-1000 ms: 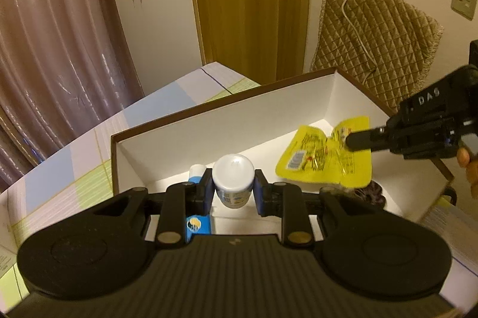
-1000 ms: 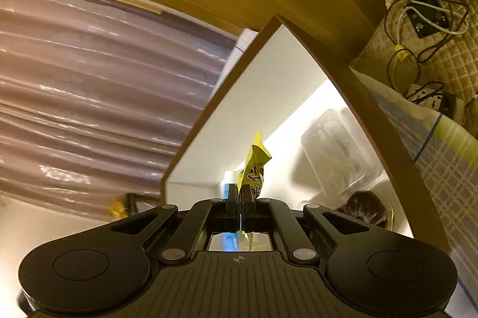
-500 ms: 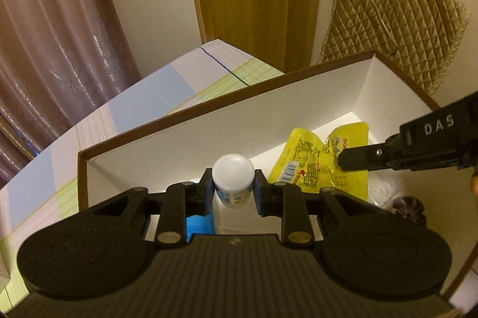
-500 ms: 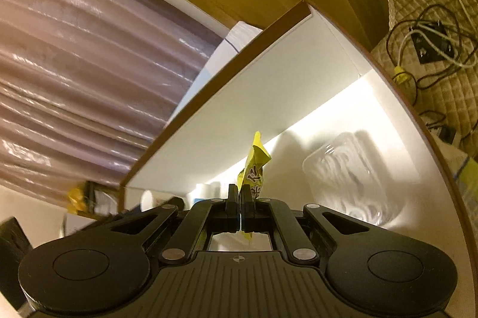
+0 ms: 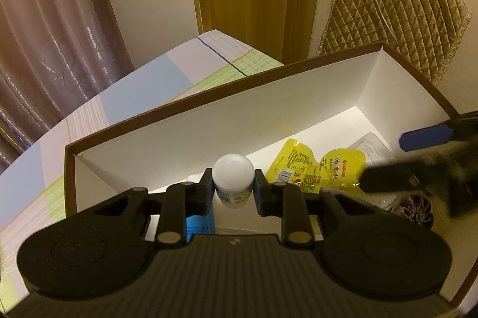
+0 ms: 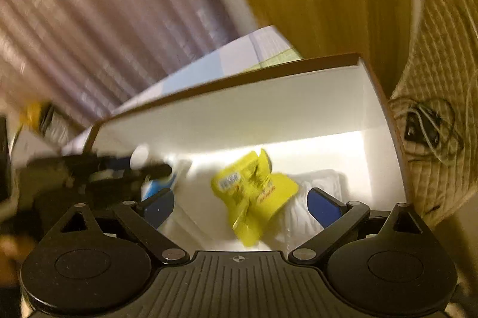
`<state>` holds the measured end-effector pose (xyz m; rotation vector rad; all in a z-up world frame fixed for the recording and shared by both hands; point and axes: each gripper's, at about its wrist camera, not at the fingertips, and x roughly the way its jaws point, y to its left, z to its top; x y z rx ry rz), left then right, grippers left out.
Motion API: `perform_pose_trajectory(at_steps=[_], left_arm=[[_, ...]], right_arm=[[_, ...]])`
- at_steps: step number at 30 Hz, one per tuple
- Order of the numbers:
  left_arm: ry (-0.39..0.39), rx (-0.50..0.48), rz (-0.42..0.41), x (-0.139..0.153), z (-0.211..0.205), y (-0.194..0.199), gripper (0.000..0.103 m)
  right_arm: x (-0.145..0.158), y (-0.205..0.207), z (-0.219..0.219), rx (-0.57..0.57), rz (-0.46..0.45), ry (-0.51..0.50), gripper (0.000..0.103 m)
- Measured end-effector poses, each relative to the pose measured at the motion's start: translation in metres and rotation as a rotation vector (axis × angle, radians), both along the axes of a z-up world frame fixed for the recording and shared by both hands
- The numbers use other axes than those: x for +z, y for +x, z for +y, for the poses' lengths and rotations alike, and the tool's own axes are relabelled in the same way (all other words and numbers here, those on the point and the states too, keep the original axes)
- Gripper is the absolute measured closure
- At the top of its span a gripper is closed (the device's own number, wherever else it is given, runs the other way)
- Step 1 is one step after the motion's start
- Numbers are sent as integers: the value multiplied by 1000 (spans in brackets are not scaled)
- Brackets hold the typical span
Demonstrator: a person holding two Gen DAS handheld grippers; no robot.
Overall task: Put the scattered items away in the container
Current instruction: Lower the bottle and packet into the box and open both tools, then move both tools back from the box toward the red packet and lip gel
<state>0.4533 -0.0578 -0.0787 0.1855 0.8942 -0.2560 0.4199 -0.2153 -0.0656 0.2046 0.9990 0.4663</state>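
Your left gripper is clamping a small white bottle, round-capped with a printed label, holding it upright over the box near its left end. Your right gripper is hovering with its jaws spread wide and holding nothing. Beyond it, the crinkled yellow packet is lying on the box floor near the middle, partly on a clear plastic wrapper toward the right end wall.
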Motion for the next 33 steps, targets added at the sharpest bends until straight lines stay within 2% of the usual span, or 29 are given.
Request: perform_pose_trajectory(at_steps=[4,7,10,13,20,28,33], left_arm=[[-7,-13,9,-2,0,0,81],[-10,-25,14,-4,-3,1,81],[-20,-25,4,-2,-6,1,79],[-29,-14,-3,1,-6,1,64],[-50,1,-22,17,1,-11,51],[-63,65,-26,39,23,-55,44],[-67,119,-30,49,33,-79,44]], right_arm=[[5,-13,10,78,-29,-112,2],[2,-17,12,87,-41,-182,2],[-2,-18,9,76,-31,-192,2],[-3,-18,6,79,-34,-218,2],[-2,-27,4,106,-54,-246,2],[5,-48,2,127,-81,-254,2],[10,-60,3,131,-87,-263,2]])
